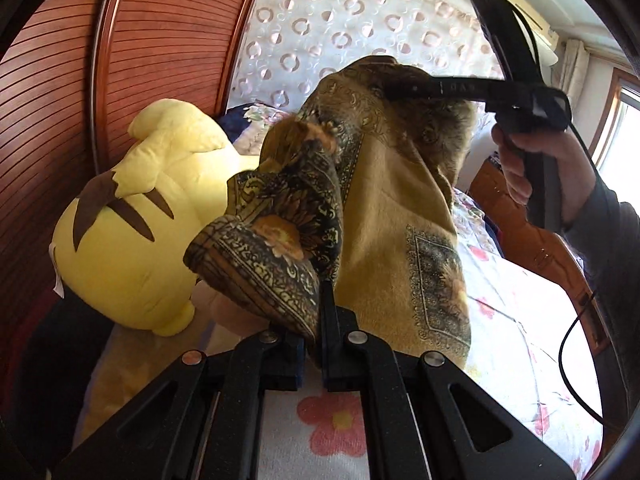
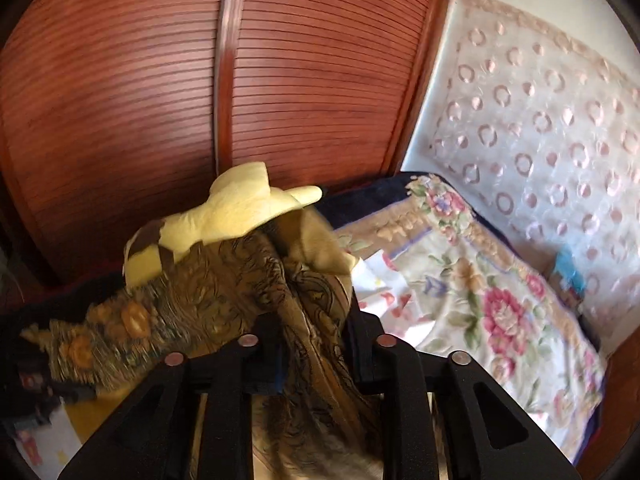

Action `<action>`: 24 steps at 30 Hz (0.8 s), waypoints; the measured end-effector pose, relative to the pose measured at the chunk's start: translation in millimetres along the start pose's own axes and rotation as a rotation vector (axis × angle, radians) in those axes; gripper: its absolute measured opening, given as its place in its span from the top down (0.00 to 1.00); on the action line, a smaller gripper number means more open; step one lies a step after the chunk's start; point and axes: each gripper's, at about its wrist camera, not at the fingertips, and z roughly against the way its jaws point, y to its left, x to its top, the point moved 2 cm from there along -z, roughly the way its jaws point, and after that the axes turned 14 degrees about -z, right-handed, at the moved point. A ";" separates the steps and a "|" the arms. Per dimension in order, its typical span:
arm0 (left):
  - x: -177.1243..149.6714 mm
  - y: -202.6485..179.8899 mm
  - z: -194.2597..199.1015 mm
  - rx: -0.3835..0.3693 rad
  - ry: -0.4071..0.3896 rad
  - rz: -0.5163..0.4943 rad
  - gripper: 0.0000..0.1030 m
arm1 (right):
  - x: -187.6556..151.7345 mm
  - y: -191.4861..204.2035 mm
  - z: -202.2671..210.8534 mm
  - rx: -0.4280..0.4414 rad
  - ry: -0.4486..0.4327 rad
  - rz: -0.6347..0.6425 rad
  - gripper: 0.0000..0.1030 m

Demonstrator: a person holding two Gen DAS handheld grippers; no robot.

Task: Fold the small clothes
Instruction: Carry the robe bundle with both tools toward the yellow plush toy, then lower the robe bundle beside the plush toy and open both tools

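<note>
A brown and mustard patterned cloth (image 1: 384,200) hangs bunched above the bed, stretched between both grippers. At the bottom of the left wrist view, my left gripper (image 1: 318,320) is shut on a dark-patterned edge of the cloth. My right gripper (image 1: 404,88), held by a person's hand (image 1: 560,160), grips the cloth's raised top, and the fabric drapes down from it. In the right wrist view the cloth (image 2: 224,288) fills the gap between the fingers of the right gripper (image 2: 316,320), which stand some way apart around a thick fold.
A yellow plush toy (image 1: 132,208) (image 2: 240,196) lies on the bed against the reddish louvred wardrobe door (image 1: 52,80). A flower-print sheet (image 1: 520,320) covers the bed, with a folded floral blanket (image 2: 480,280) by the patterned curtain (image 1: 340,20). A black cable (image 1: 568,360) trails at the right.
</note>
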 end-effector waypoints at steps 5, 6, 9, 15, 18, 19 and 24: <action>-2.1 2.9 9.6 0.027 0.009 -0.018 0.91 | -4.7 -14.3 22.6 -0.081 -0.062 -0.085 0.57; 0.7 4.1 11.6 0.046 0.009 -0.033 0.88 | -9.3 -16.9 25.7 -0.067 -0.056 -0.104 0.57; 3.8 6.6 18.0 0.049 -0.011 -0.060 0.71 | -28.1 -17.5 25.9 -0.033 -0.027 -0.131 0.57; 16.1 0.1 39.2 0.077 -0.054 -0.125 0.19 | -63.0 -19.0 44.8 -0.030 -0.029 -0.205 0.57; 22.7 -15.6 56.2 0.142 -0.104 -0.215 0.17 | -81.4 -16.4 73.1 -0.032 -0.062 -0.246 0.57; 24.2 -21.7 61.2 0.147 -0.116 -0.237 0.16 | -89.0 -14.8 85.8 -0.043 -0.073 -0.259 0.57; 30.9 -56.0 82.4 0.096 -0.147 -0.303 0.13 | -125.7 -4.7 150.0 -0.078 -0.144 -0.319 0.57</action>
